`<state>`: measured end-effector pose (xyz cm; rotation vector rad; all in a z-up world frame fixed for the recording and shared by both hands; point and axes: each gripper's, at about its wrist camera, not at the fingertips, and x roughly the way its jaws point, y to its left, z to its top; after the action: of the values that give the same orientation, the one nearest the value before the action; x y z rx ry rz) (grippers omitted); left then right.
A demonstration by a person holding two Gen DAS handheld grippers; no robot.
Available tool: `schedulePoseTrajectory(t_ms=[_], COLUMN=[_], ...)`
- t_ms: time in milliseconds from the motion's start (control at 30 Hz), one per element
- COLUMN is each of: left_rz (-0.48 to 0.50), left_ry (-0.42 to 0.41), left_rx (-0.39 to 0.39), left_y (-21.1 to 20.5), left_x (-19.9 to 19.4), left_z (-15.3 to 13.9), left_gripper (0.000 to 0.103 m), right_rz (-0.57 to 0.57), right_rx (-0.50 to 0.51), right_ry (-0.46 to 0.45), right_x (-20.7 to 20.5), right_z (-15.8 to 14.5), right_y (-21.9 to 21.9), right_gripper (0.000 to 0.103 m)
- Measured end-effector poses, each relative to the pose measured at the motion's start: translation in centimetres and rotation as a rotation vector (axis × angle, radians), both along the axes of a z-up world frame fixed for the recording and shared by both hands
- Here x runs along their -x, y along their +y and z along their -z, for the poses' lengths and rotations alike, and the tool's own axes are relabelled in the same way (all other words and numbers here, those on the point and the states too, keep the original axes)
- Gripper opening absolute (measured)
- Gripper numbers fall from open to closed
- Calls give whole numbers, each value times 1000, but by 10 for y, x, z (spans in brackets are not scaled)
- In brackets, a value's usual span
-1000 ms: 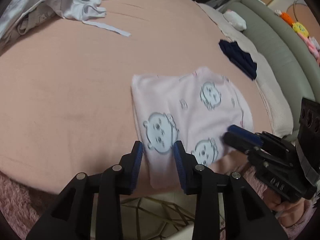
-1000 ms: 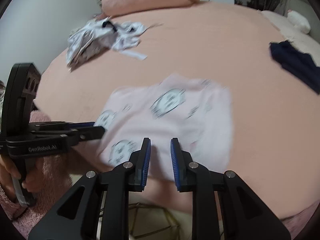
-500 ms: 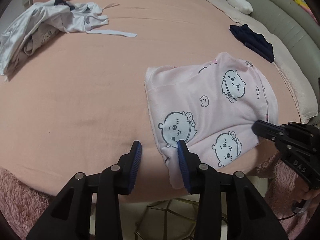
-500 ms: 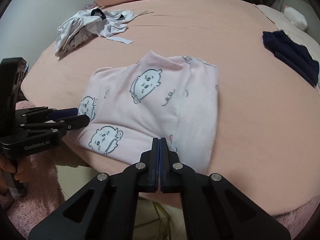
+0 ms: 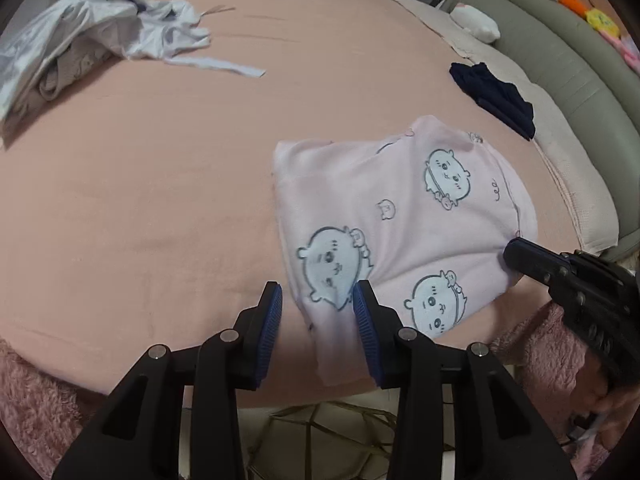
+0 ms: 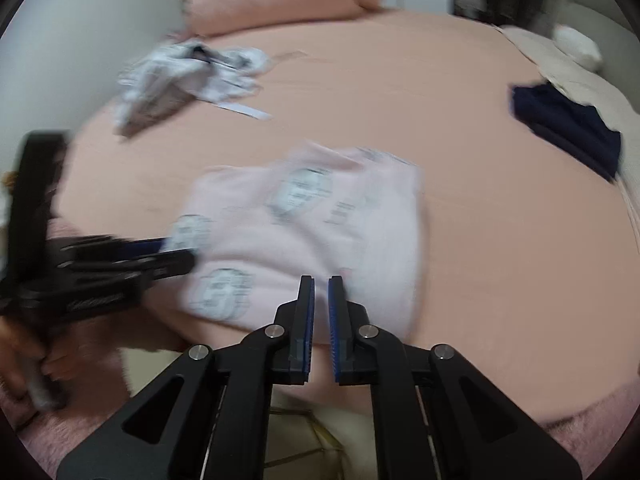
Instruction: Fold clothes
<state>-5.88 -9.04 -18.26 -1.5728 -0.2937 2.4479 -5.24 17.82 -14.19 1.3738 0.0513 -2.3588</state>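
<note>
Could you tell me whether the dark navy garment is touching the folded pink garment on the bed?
Apart. In the left wrist view a strip of bare peach bedsheet shows between the navy garment and the pink garment.

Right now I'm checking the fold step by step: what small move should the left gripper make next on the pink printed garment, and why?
Probably close the left gripper on the near corner of the pink garment. Its jaws stand open with that corner lying between them, not pinched. The right gripper sits at the garment's other near corner, so both would then hold the near edge for folding.
</note>
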Motion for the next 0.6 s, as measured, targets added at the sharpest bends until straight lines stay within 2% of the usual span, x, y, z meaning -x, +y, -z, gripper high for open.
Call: schedulePoseTrajectory(t_ms=[67,100,200,267,300,367,400,467,500,533,567,600], left_rz=[-39,-54,-88,-72,-63,-53,-56,-78,-94,-115,-130,-142], left_ry=[2,-9,-29,-21,-17,-22,-27,-14,-11,-9,-15,-25], left_rx=[6,-33,-165,-208,-217,-227,-222,-168,-141,-133,-156,-191], left_y=[-13,-20,-33,-29,-25,-18,-14,-13,-16,-22,-28,-32], left_x=[-1,-2,0,2,4,9,13,17,17,15,15,16], left_z=[-3,-3,-1,-2,-2,2,5,6,5,3,3,4], left_gripper=[40,40,41,45,50,55,55,52,44,43,43,43], right_rz=[47,71,144,145,130,84,66,60,63,66,73,92], right_rx=[57,84,167,261,278,228,190,94,67,40,44,92], right_ry=[-4,3,26,-11,-32,-41,-37,-37,-53,-70,-86,-104], right_x=[3,4,7,14,19,28,32,42,45,49,51,52], right_z=[-4,-9,-21,-23,-22,-20,-18,-6,-1,4,7,7], right_y=[17,25,50,58,54,38,30,22,24,27,32,41], right_gripper=[0,0,10,30,35,51,53,53,49,50,50,50])
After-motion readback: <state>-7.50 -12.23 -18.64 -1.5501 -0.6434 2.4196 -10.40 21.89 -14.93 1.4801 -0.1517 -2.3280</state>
